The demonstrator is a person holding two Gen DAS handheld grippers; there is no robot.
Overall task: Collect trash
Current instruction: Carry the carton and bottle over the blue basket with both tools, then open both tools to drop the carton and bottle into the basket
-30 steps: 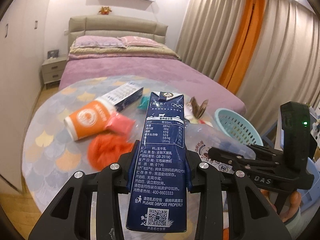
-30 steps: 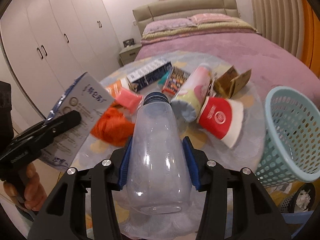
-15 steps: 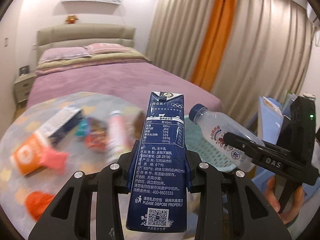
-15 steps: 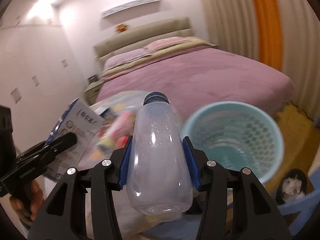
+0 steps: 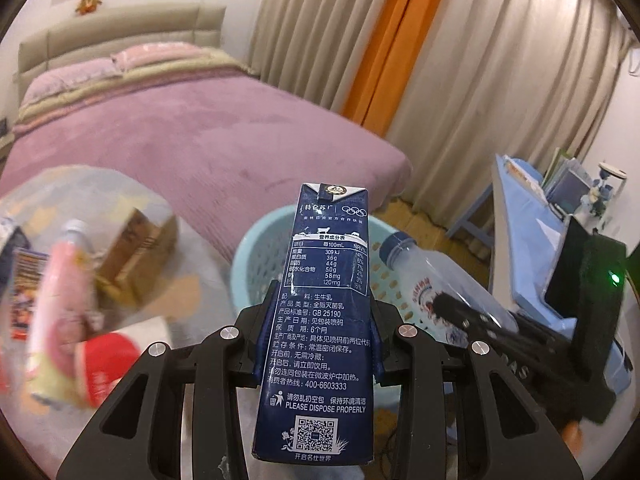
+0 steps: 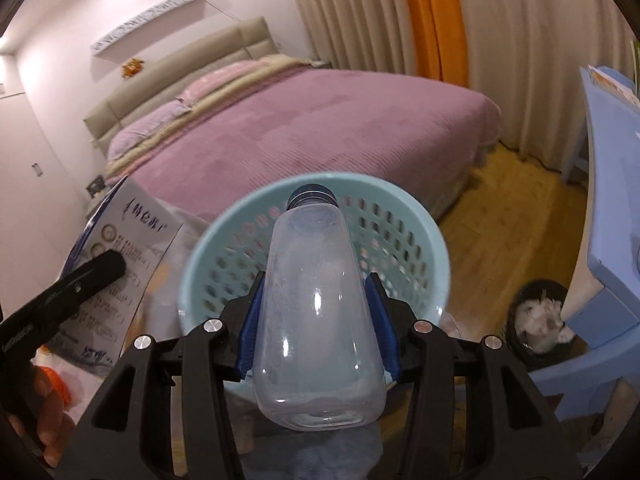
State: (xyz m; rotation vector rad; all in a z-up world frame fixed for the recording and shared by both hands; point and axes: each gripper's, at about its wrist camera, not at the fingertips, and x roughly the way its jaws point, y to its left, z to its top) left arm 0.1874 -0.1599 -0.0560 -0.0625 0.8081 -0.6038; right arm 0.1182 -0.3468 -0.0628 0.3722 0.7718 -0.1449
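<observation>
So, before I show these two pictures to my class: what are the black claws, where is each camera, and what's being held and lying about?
No robot here: a person carries a two-finger clamp in each hand, with a wide-angle camera looking along the fingers.

Left-hand view: the left gripper clamps a dark blue milk carton. Blurred trash lies on the round table: a pink tube, a brown box, a red cup.

Right-hand view: the right gripper squeezes a clear plastic bottle. Both point towards the light blue basket.
</observation>
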